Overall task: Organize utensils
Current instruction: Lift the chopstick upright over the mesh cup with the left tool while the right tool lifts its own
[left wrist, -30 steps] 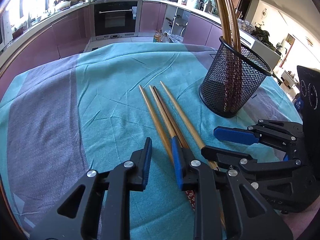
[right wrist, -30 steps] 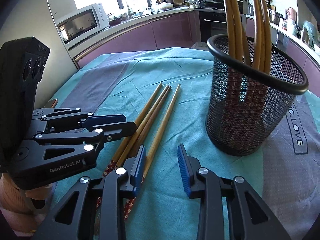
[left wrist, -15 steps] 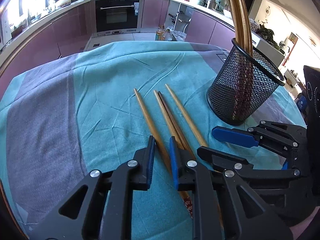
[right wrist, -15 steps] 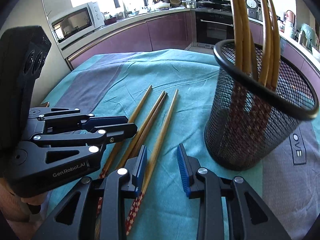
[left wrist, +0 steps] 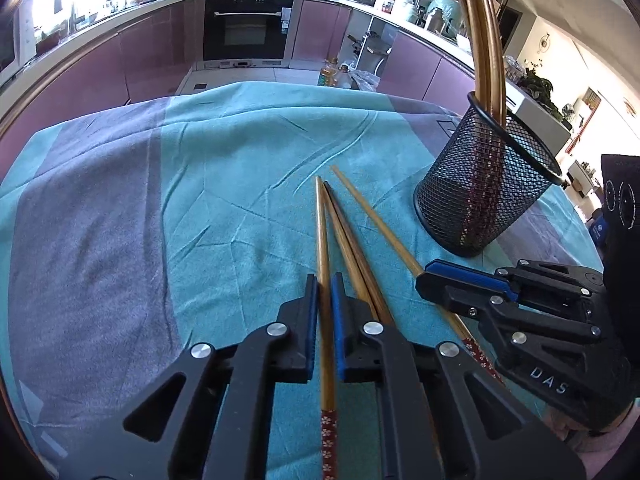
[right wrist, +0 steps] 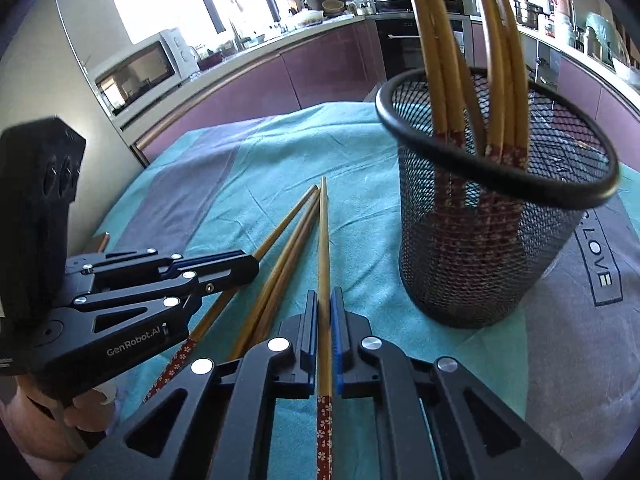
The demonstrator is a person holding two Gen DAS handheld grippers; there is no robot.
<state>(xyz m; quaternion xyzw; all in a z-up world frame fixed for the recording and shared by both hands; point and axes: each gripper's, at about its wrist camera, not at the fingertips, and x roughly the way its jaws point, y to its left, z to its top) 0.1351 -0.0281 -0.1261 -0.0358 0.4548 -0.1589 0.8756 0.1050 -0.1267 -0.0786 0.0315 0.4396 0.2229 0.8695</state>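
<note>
Several wooden chopsticks with red flowered ends lie side by side on the teal cloth. My left gripper (left wrist: 324, 292) has its jaws closing, pads pressed on the leftmost chopstick (left wrist: 321, 232). My right gripper (right wrist: 324, 304) has its jaws closing too, pads tight on the rightmost chopstick (right wrist: 323, 232). Two loose chopsticks (left wrist: 346, 236) lie between the held ones. Each gripper shows in the other's view: the right gripper (left wrist: 424, 280) and the left gripper (right wrist: 252, 266). A black mesh holder (right wrist: 480, 272) with several chopsticks upright in it stands just right of the pile.
A teal and grey tablecloth (left wrist: 200, 200) covers the table, whose far edge (left wrist: 280, 88) drops toward a kitchen floor. Purple cabinets and an oven line the back. A hand (right wrist: 80, 412) holds the left gripper close beside the right one.
Both grippers stood open astride the chopsticks before; now each has closed onto a single chopstick. The hands stayed in place.
</note>
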